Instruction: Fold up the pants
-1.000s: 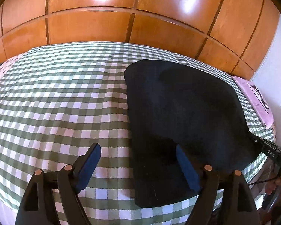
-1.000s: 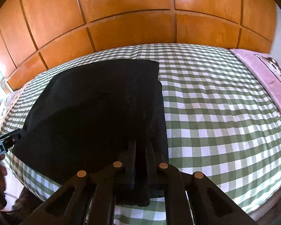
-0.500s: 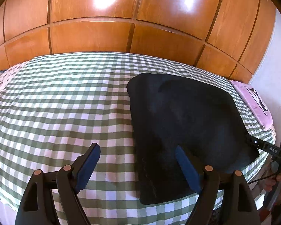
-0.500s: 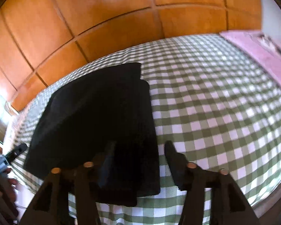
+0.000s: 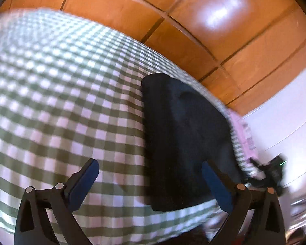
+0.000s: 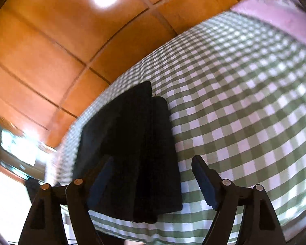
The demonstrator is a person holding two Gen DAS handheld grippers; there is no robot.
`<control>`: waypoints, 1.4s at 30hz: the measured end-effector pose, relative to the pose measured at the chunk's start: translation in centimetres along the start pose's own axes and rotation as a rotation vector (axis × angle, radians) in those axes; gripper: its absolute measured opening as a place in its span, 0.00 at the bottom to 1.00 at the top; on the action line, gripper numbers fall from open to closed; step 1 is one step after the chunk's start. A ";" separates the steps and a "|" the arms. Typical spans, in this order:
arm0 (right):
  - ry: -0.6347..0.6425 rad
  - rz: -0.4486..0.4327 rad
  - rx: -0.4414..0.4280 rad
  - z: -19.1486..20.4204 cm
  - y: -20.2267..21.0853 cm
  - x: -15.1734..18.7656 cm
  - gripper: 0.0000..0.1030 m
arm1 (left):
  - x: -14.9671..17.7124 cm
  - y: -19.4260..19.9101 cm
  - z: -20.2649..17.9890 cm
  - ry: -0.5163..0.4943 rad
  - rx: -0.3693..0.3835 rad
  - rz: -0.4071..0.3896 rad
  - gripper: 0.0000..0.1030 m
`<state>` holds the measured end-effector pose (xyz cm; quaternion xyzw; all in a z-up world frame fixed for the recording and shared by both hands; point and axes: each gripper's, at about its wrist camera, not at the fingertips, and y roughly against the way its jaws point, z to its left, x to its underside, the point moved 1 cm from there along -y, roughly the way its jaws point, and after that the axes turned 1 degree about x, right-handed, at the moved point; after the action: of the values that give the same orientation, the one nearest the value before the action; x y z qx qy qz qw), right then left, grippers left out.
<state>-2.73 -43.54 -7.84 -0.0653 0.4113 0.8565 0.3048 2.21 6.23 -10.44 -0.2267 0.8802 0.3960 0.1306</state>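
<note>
The black pants [image 5: 181,138] lie folded into a flat stack on the green-and-white checked bed cover [image 5: 61,106]. In the left wrist view my left gripper [image 5: 151,173] hangs above the near edge of the bed, its jaws opening wide, nothing pressed between them; the pants sit under its right finger. In the right wrist view the same pants [image 6: 132,149] lie below my right gripper [image 6: 153,167], whose jaws are opening with the pads off the cloth. Both views are tilted and blurred.
A wooden panelled headboard [image 5: 193,30] rises behind the bed. A pink pillow [image 6: 279,14] lies at the right end. The other hand-held gripper [image 5: 273,173] shows at the right of the left wrist view. A white wall [image 5: 285,126] is at the right.
My right gripper went from shut on the pants' near edge to open and drew back, rolling. My left gripper widened, rolled and shifted left. The pants stay flat on the bed.
</note>
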 end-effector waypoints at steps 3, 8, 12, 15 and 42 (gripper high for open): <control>-0.062 -0.010 -0.031 -1.2 0.5 0.0 0.77 | -0.4 0.9 1.3 0.066 0.051 -0.062 0.99; -0.071 0.011 -0.044 -2.0 0.4 -0.1 0.77 | -1.6 0.5 1.8 0.101 0.051 -0.049 0.99; -0.039 0.041 -0.054 -1.8 -1.1 -1.0 0.77 | -2.2 -0.7 0.4 0.022 0.022 -0.025 0.99; -0.028 0.082 -0.066 -1.6 -3.3 -1.8 0.77 | -2.7 -2.3 -1.0 -0.026 0.019 0.020 0.99; 0.321 0.123 -0.069 8.4 -8.0 -5.2 0.40 | -6.4 -5.6 -4.0 -0.127 0.146 0.066 0.32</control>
<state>7.22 -35.90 -5.82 -0.1866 0.4282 0.8657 0.1799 10.38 1.84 -8.82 -0.1617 0.9036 0.3486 0.1893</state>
